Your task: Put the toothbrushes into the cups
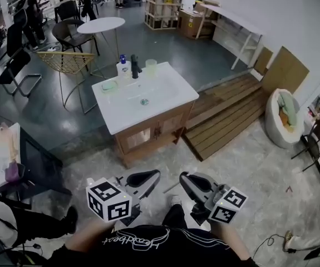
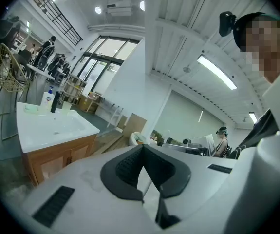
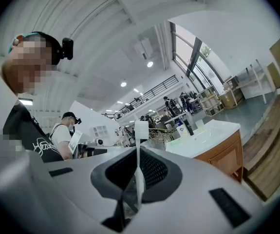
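In the right gripper view a white toothbrush (image 3: 140, 130) stands upright between the pads, its bristle head poking up past them; my right gripper (image 3: 139, 152) is shut on it. My left gripper (image 2: 142, 148) has its pads meeting at the tips, and no brush shows past them. In the head view both grippers, the left (image 1: 148, 178) and the right (image 1: 186, 181), hang low in front of my body, well short of the sink cabinet (image 1: 148, 135). A pale green cup (image 1: 151, 67) stands at the basin's back edge, right of the black tap (image 1: 134, 67).
A bottle (image 1: 123, 65) and a green soap dish (image 1: 109, 85) sit on the white basin top (image 1: 165, 96). A wooden pallet (image 1: 226, 118) lies to the right of the cabinet, a wire chair (image 1: 68, 65) and a round table (image 1: 100, 25) behind it. A dark desk (image 1: 34, 166) is at my left.
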Available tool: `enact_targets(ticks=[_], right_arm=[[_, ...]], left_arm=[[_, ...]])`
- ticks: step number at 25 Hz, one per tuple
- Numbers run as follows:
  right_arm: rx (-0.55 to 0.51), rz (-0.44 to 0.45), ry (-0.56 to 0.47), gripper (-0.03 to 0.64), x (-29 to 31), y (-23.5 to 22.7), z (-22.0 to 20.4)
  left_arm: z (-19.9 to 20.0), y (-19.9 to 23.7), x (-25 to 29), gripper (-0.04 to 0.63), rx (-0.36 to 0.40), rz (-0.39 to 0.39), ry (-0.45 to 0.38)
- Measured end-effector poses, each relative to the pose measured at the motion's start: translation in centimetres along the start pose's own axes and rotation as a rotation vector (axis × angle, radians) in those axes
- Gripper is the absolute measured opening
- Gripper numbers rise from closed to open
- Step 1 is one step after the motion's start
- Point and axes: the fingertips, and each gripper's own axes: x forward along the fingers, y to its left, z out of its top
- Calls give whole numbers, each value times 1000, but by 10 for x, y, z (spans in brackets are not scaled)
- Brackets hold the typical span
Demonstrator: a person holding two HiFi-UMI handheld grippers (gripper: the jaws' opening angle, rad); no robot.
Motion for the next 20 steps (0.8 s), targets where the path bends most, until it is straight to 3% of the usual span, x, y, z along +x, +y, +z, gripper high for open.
enact_targets(ticks=[8, 20], right_arm=[[27, 18, -3, 40, 4, -60, 27], [22, 50, 28, 40, 2, -209, 102]], left_arm=[[17, 24, 56, 6, -17, 27, 5], [69, 72, 206, 5, -32, 60, -11]])
